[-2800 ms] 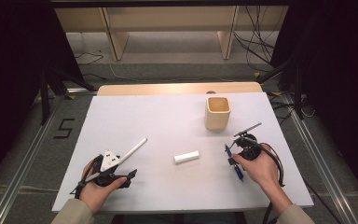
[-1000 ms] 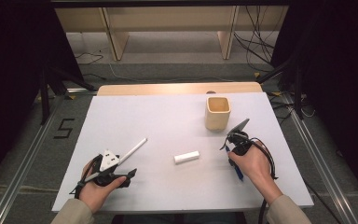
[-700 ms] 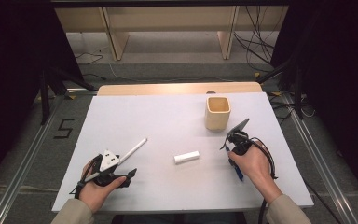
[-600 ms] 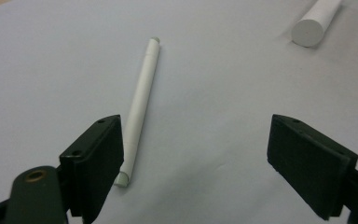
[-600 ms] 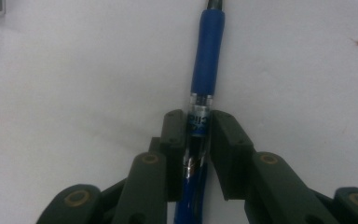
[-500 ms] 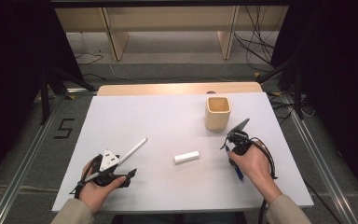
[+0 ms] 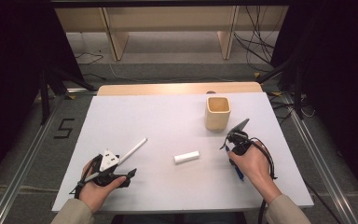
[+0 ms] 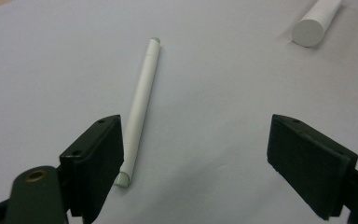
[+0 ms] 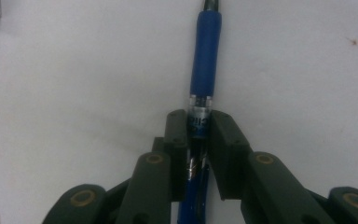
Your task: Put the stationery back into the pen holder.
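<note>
The right gripper [image 9: 199, 128] is pinching a blue pen [image 9: 205, 60], its two black jaws pressed against the clear section of the barrel just below the blue grip. The pen runs straight out ahead of the gripper, its far end passing out of the top of the right gripper view, and its rear end runs back between the jaws toward the hand. In the high view the right gripper [image 7: 230, 142] sits in the person's right hand [image 7: 249, 163] over the white desk [image 7: 158, 116], with the blue pen [image 7: 235, 170] showing as a short blue streak at the hand's near-left edge. Beyond this gripper and slightly to its left stands a square tan cup [image 7: 218, 112], upright and open at the top, near but apart from it.

The left gripper [image 8: 196, 158] is spread wide, with bare desk between its jaws. A white pen [image 8: 140, 102] lies flat on the desk just inside its left jaw, the near end close beside that jaw and the far end pointing away ahead. Whether the pen touches the jaw cannot be told. Farther ahead and off to the right lies a short white cylinder [image 8: 314, 23], its flat round end facing the gripper, well apart from the jaws.

In the high view the left gripper [image 7: 121, 175] is held low in the left hand [image 7: 95, 189], the white pen [image 7: 131, 150] slanting away from it and the white cylinder [image 7: 187, 157] lying between the two grippers.
</note>
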Available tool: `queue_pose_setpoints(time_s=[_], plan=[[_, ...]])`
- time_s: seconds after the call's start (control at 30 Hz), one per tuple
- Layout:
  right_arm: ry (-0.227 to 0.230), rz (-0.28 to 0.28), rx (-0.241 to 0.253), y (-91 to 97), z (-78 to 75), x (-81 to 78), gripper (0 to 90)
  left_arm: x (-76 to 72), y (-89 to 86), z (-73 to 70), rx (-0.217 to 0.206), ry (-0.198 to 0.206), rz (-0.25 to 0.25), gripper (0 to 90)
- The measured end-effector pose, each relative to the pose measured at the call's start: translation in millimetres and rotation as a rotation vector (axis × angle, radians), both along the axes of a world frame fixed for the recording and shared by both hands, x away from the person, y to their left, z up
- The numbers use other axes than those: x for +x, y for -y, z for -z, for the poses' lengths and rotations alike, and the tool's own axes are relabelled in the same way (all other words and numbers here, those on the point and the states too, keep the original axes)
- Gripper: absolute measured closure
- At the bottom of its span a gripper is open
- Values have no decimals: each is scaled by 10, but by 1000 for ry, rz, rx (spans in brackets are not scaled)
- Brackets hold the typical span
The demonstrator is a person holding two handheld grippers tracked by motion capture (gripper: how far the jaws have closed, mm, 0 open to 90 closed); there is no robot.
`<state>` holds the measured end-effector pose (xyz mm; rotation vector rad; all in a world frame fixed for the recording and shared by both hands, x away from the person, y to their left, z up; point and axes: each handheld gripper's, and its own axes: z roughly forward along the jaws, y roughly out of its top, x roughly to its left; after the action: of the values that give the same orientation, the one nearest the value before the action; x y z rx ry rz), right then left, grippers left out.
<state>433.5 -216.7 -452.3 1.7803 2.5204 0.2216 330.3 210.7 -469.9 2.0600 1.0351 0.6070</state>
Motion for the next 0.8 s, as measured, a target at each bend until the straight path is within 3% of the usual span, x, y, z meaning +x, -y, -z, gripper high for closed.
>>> queue_pose_setpoints(time_s=[0.8], plan=[[10, -4, 21, 15, -19, -16, 795, 1, -7, 0, -4, 7, -6, 186]])
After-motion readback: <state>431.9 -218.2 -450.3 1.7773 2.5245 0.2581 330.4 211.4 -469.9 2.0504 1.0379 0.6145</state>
